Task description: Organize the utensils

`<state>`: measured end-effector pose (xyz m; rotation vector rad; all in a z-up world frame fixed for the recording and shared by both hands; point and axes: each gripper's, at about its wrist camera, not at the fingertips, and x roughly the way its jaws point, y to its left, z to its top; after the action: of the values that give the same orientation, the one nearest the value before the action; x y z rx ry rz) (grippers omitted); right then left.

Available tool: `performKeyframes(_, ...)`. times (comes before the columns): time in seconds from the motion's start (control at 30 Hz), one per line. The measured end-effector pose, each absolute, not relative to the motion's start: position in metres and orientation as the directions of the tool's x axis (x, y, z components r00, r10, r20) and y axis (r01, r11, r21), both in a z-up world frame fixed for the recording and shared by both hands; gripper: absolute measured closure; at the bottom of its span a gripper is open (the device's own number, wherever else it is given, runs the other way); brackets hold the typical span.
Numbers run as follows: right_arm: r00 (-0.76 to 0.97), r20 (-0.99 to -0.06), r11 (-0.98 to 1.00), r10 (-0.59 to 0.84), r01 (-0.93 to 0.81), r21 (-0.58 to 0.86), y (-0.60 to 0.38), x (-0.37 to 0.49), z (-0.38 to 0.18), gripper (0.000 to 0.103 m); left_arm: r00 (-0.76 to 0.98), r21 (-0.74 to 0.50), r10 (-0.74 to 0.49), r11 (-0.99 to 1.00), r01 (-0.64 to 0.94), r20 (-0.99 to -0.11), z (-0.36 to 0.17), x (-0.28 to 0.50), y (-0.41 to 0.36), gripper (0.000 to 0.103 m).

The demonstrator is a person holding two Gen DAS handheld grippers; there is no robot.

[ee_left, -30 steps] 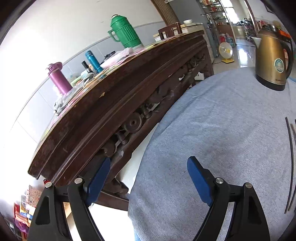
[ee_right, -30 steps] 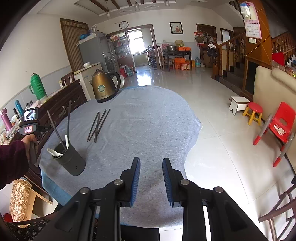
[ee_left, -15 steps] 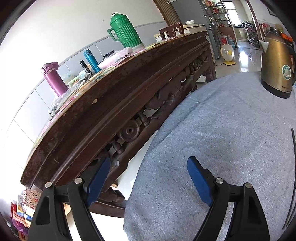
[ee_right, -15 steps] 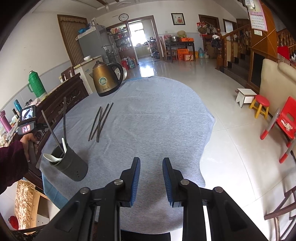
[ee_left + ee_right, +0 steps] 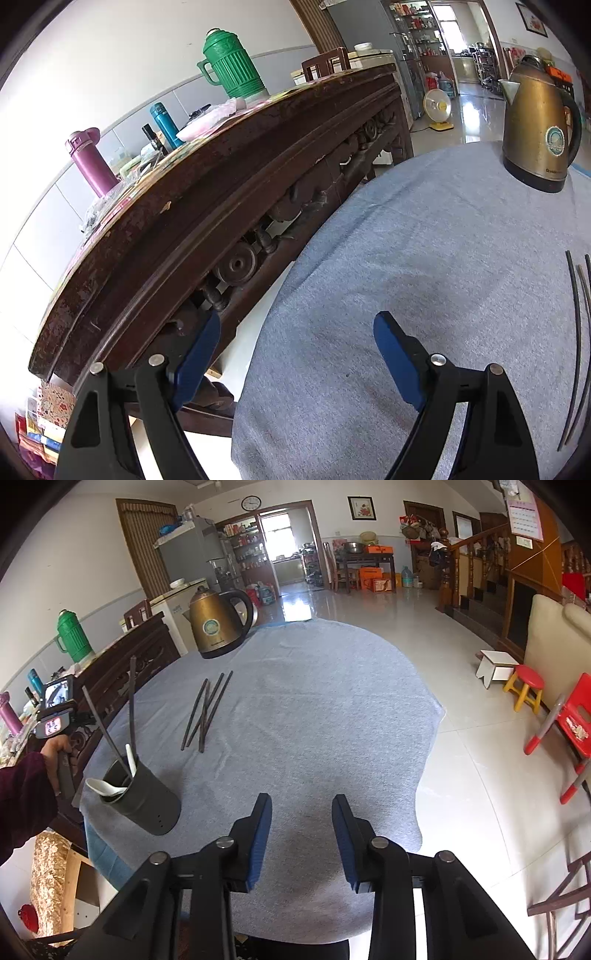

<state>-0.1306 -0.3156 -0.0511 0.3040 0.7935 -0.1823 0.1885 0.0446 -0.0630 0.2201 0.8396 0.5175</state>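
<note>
Chopsticks (image 5: 207, 710) lie lengthwise toward the kettle (image 5: 218, 626).
My cup (image 5: 142, 799) holds two chopsticks, a spoon (image 5: 105, 787); right gripper (image 5: 301, 834) just widening, left gripper (image 5: 295, 354) wide, both empty.

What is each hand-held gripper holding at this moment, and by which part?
Nothing. The left hand-held gripper stands wide open over bare cloth. The right hand-held gripper has just been opening, with nothing between its jaws; the chopsticks lie untouched.

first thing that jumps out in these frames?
The brass kettle at the far edge of the grey cloth table stands out first, with loose dark chopsticks lying mid-table in front of it. Near the left edge a dark holder already has two chopsticks and a white spoon in it. The right gripper is empty, its jaws having just been opening.
</note>
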Motion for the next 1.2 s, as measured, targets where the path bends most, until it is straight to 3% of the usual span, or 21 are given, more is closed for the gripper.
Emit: performKeyframes(1.2,0.708,-0.706,0.939,-0.033,0.265,0.221,-0.334,-0.149,-0.052,0.065,0.564,0.439,0.538,0.841,-0.315,-0.627,-0.057,0.182,0.008,0.018)
